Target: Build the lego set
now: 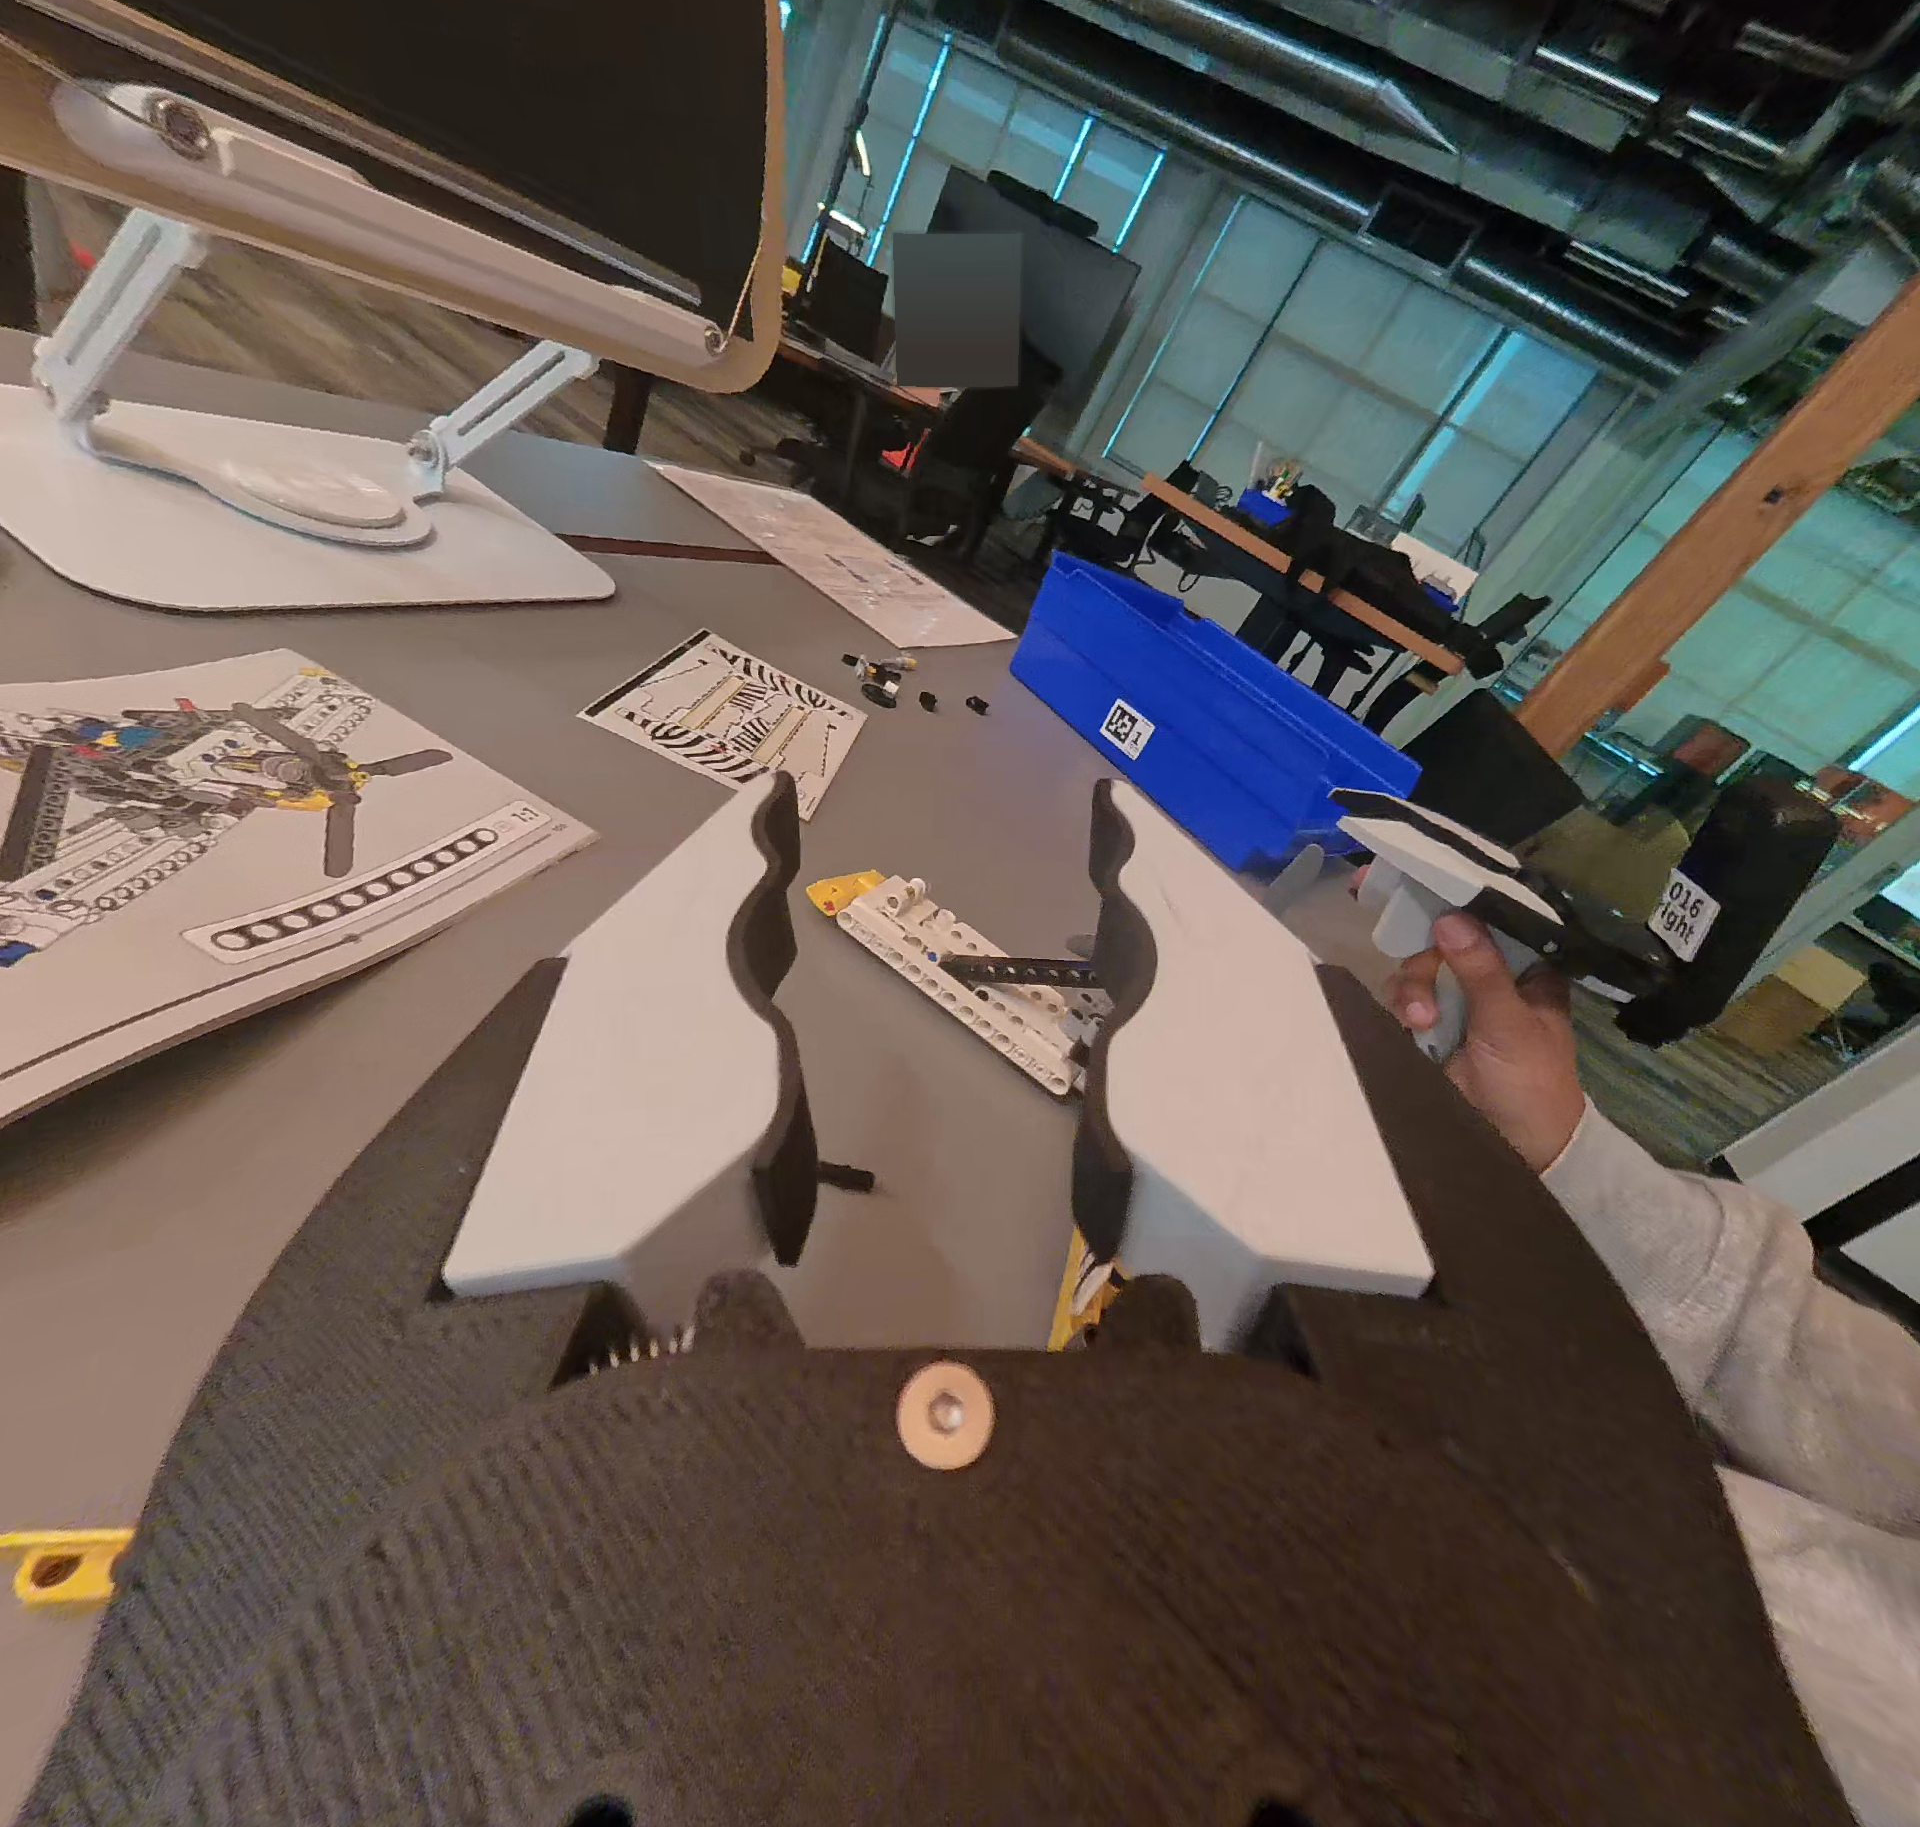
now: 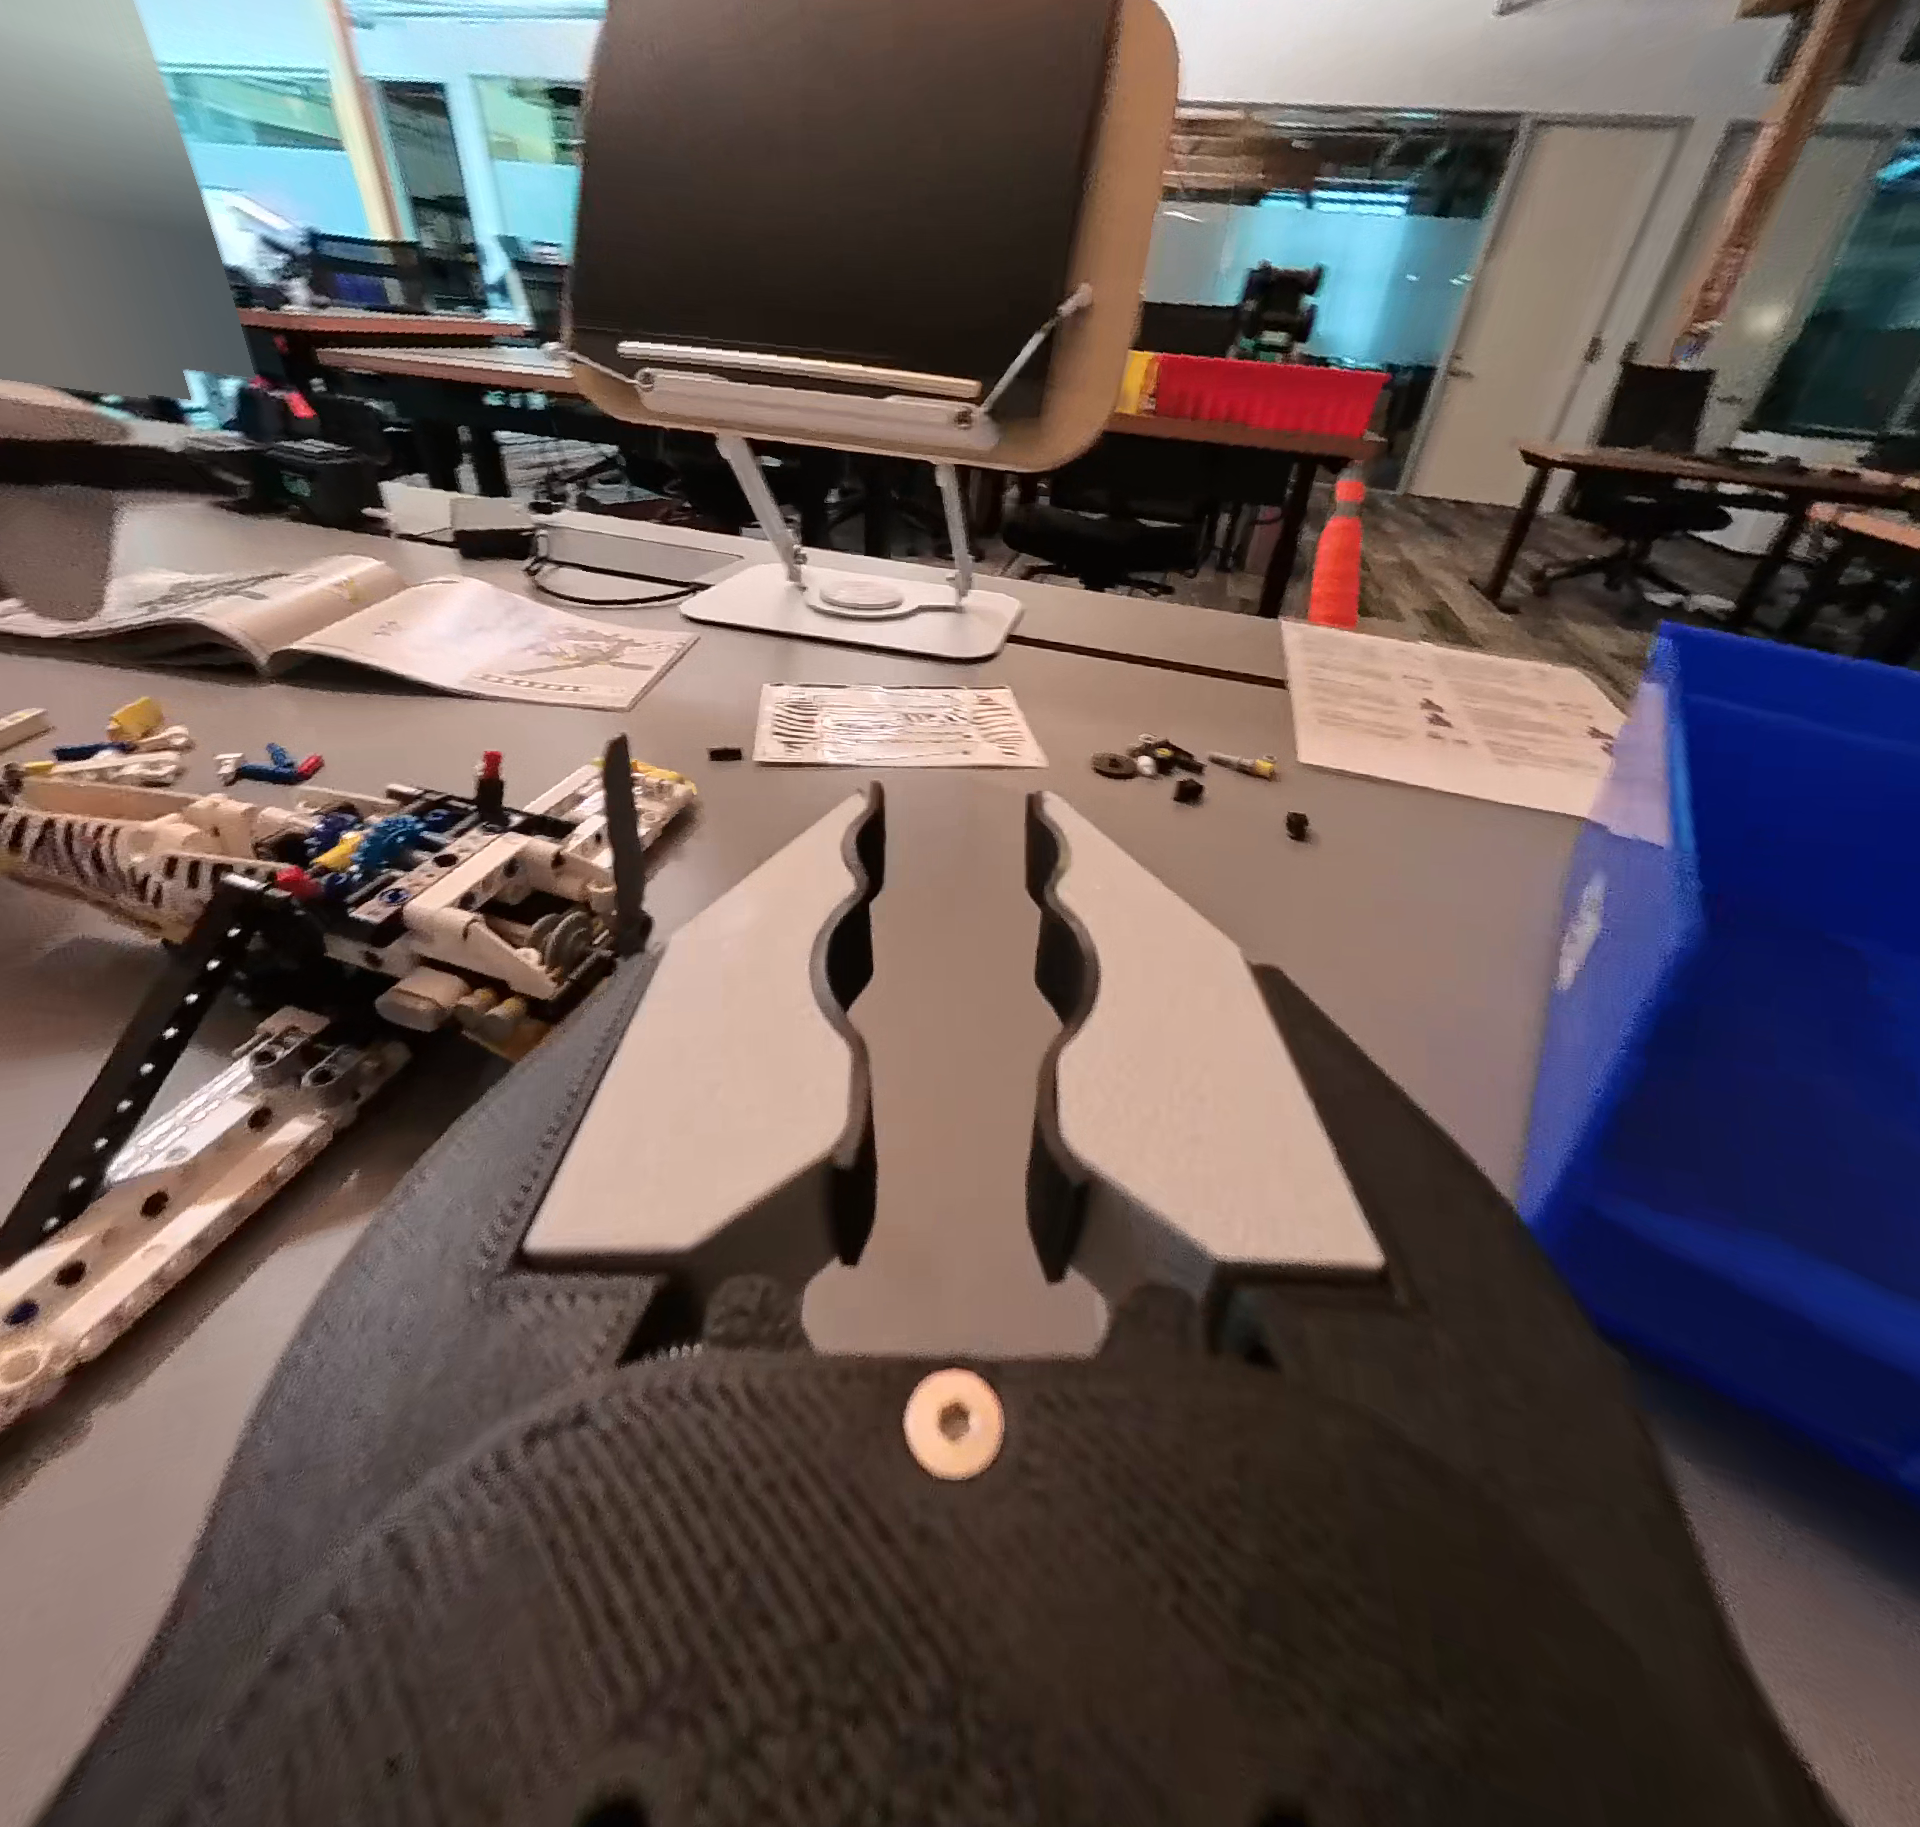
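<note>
**Grippers spread over half-built plane**

Model [image 2: 343,904], white with zebra stripes, lies on the table [image 2: 1195,904], its left end cut off by the frame. A white wing section [image 1: 977,977] is partly hidden behind the left gripper [image 1: 945,821], fingers wide apart, empty. Right gripper [image 2: 954,811] is also parted, holding nothing, beside the blue bin [image 2: 1745,1102].
</note>
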A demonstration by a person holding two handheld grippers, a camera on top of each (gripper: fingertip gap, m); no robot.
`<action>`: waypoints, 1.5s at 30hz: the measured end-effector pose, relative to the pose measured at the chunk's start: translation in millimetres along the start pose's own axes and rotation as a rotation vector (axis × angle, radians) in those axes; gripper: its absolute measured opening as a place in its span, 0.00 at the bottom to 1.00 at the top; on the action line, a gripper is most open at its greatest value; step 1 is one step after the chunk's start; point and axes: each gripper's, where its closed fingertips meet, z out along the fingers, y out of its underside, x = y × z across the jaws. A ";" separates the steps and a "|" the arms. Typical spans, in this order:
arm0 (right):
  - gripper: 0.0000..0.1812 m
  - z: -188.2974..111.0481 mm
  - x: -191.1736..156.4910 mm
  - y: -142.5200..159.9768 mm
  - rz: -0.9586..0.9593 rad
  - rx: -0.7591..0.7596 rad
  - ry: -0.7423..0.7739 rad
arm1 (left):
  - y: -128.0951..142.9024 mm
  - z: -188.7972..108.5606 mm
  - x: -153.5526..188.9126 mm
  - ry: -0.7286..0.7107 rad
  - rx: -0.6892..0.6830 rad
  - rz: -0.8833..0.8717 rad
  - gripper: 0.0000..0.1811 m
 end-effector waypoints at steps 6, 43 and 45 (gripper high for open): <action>0.14 32.8 3.4 14.5 -0.065 -0.095 -0.121 | 15.1 7.1 -1.7 -0.004 -0.071 0.019 0.30; 0.12 29.5 27.9 4.1 -0.050 -0.007 -0.067 | -55.0 -149.8 -125.0 -0.479 0.418 -0.219 0.23; 0.12 30.0 25.2 5.1 -0.069 -0.014 -0.073 | -52.6 -145.9 -124.3 -0.489 0.392 -0.199 0.23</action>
